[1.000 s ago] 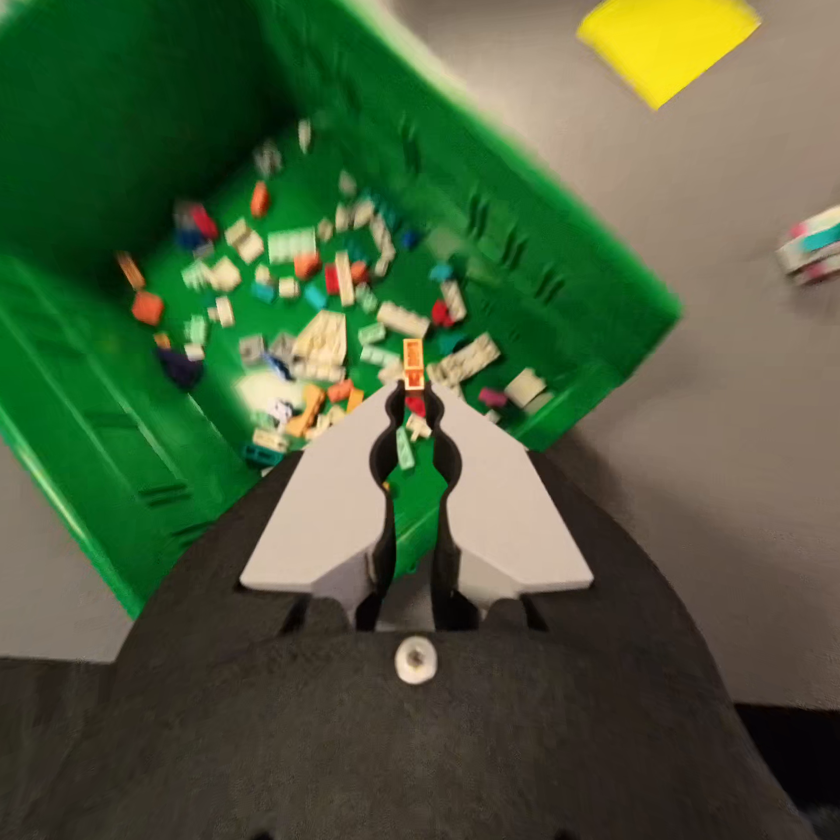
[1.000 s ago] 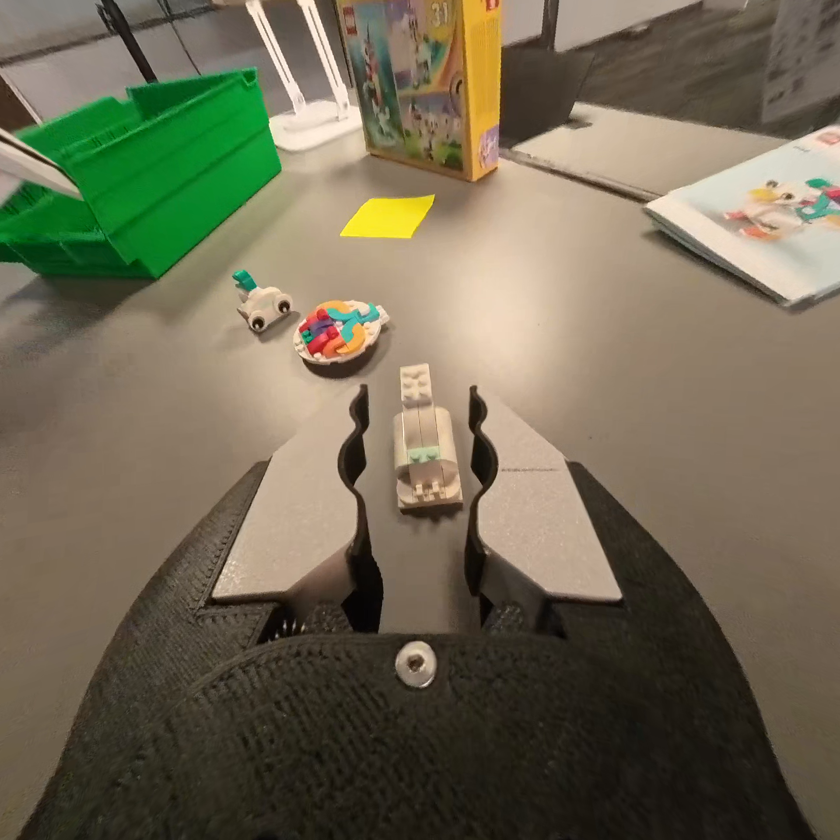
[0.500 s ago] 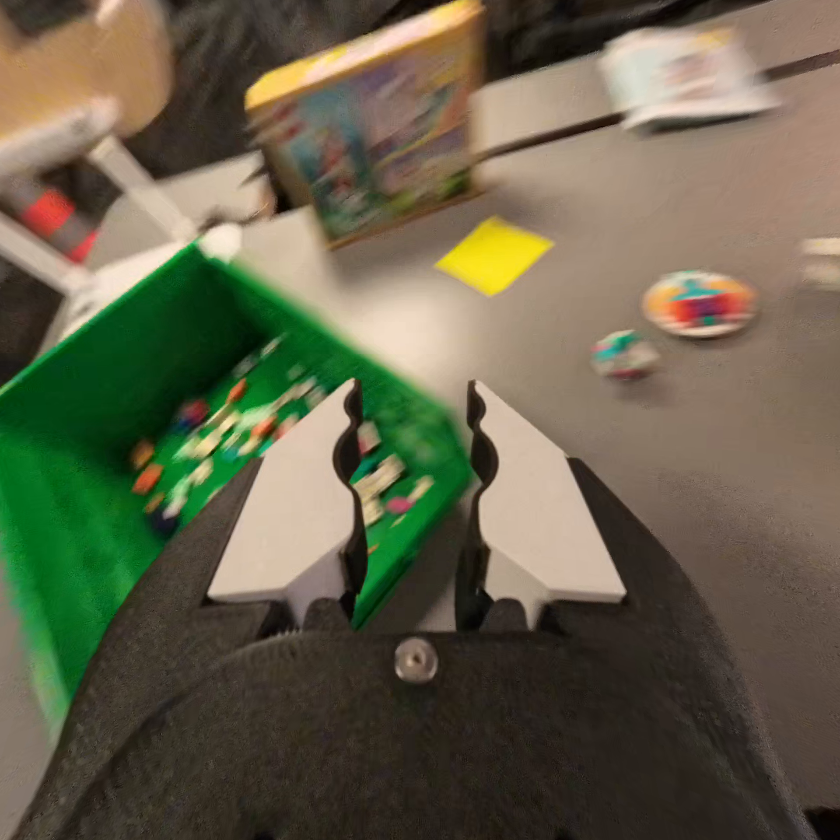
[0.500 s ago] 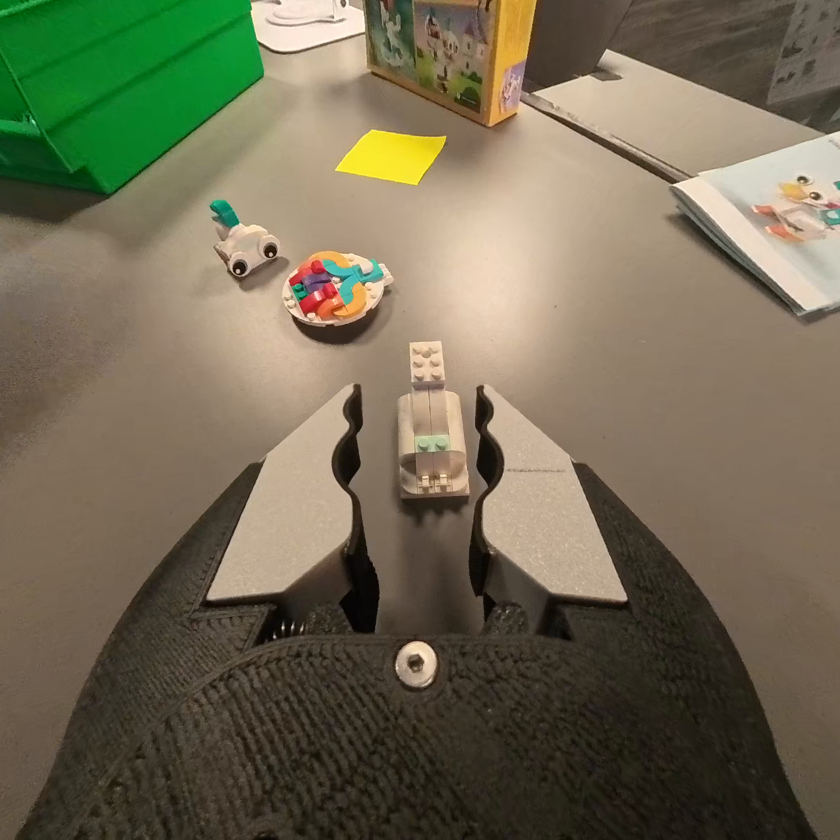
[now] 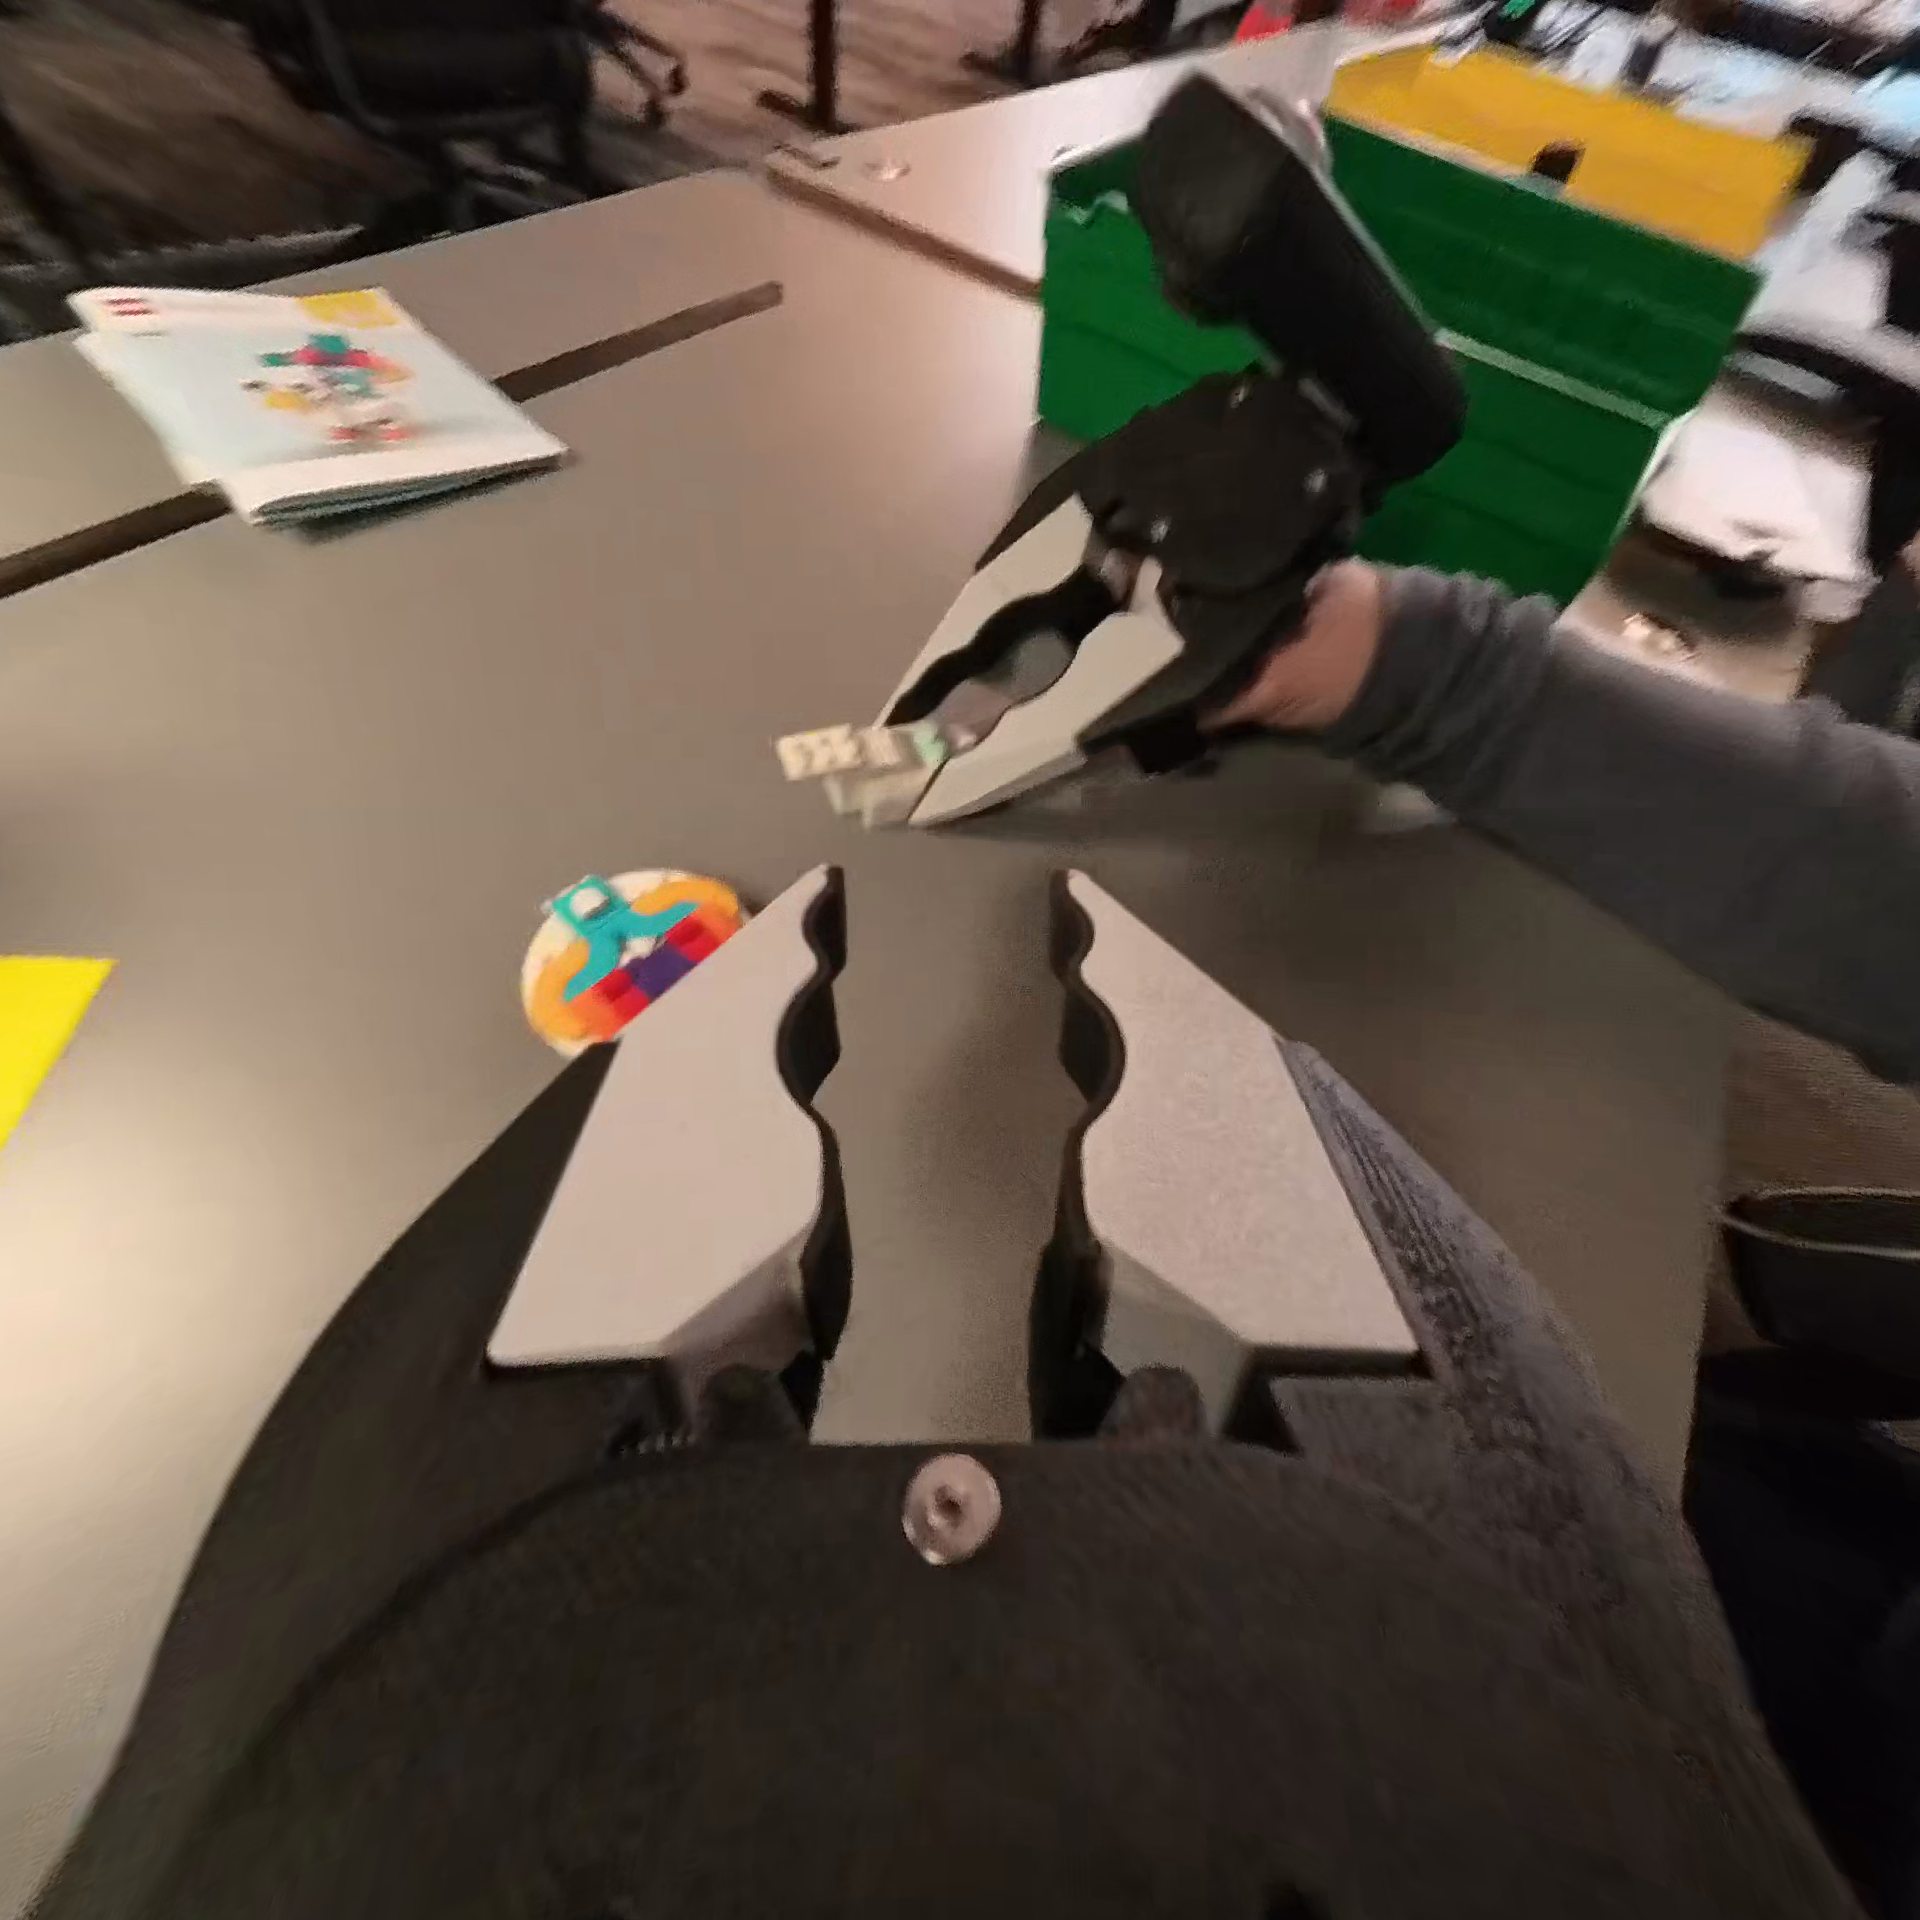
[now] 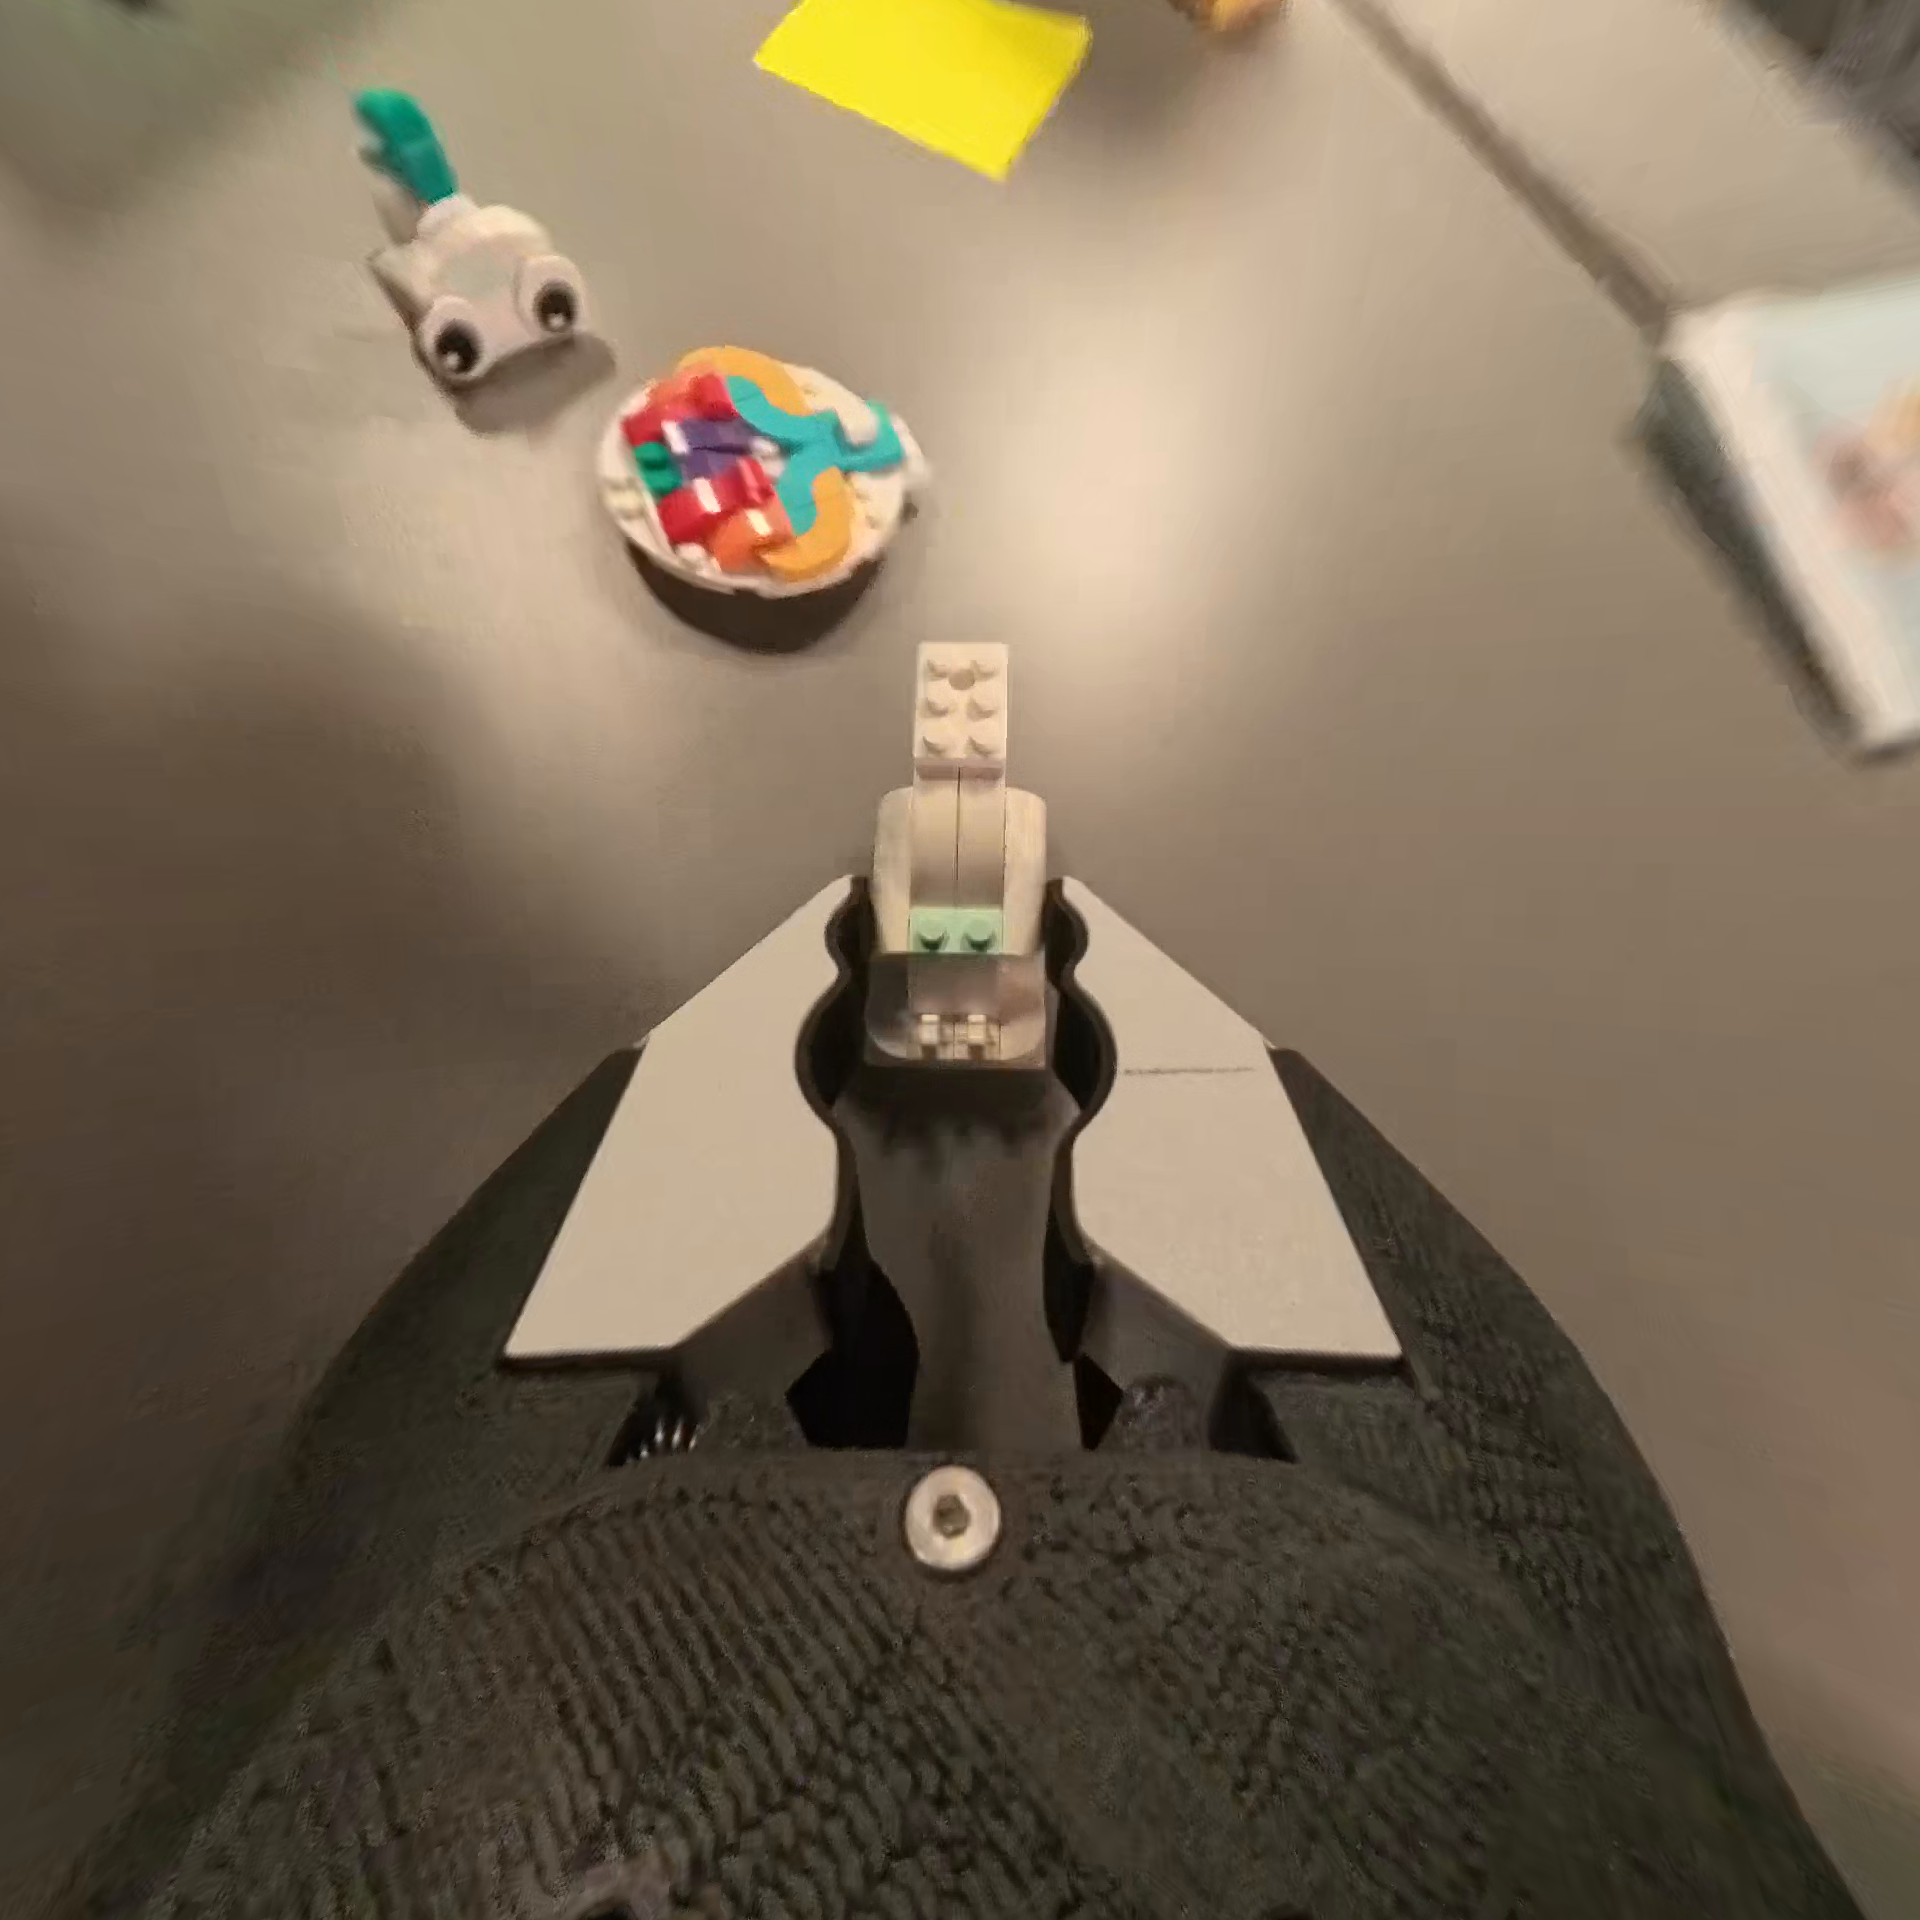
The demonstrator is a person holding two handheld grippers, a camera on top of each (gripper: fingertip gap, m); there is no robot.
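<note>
A: Since a second ago, left gripper [image 5: 945,883] swung off the green bin [image 5: 1507,343] toward mid-table; its jaws, then pinching an orange brick, now stand spread and empty.

B: And right gripper [image 6: 958,894]?

A: It has closed on the white build [image 6: 961,831], which was lying loose between its jaws. From the left view, the build looks just clear of the table [image 5: 416,675], though blur makes that uncertain.

B: What's close?

A: Round disc [image 6: 758,473] just ahead of the build, eyed piece [image 6: 473,281] beyond, yellow note [image 6: 925,78] farther. Booklet [image 6: 1808,520] sits well right. Open tabletop lies between the grippers.
</note>
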